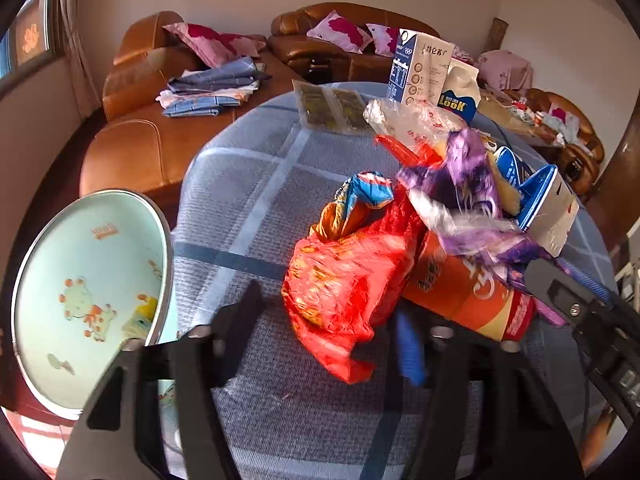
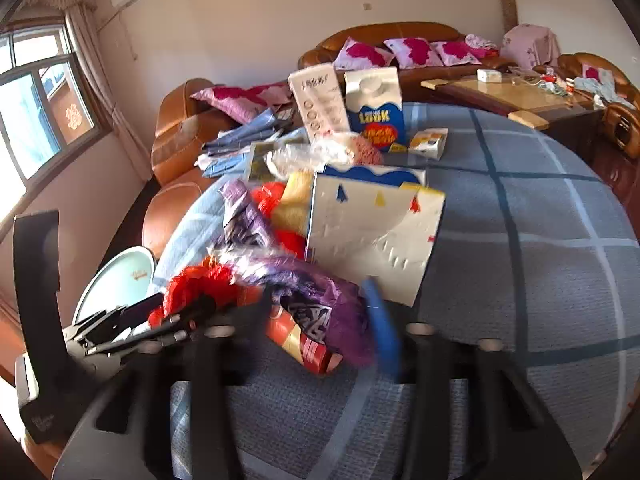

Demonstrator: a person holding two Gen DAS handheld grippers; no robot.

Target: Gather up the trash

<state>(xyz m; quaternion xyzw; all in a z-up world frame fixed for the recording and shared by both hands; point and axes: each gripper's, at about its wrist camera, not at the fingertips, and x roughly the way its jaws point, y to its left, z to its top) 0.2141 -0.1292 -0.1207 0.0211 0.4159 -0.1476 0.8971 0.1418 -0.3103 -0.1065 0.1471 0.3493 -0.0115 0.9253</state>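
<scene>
The trash lay heaped near the middle of a round bench covered in a blue-grey checked cloth, and most of the collecting looked undone. Taking the red plastic bag as landmark: an orange paper cup lay on its side just to the right of it, a purple wrapper was draped over and behind it, and a blue-and-orange snack packet poked up at its far edge. A flattened white and blue carton leaned beyond the purple wrapper. Further behind the bag stood two upright cartons, one tall blue-and-white milk carton and one marked LOOK, with a clear plastic bag in front of them.

To the left of the red bag, off the bench edge, sat a pale green bin; something small and yellow showed at its inner wall, so I judge little had gone in.

The left gripper was about half open, its jaws either side of the bag's lower folds; whether the pads pressed it I cannot tell. The right gripper stood partly closed at the purple wrapper and cup on the heap's near side, blurred, its grip equally unclear.

Nearly everything remained on the bench.
</scene>
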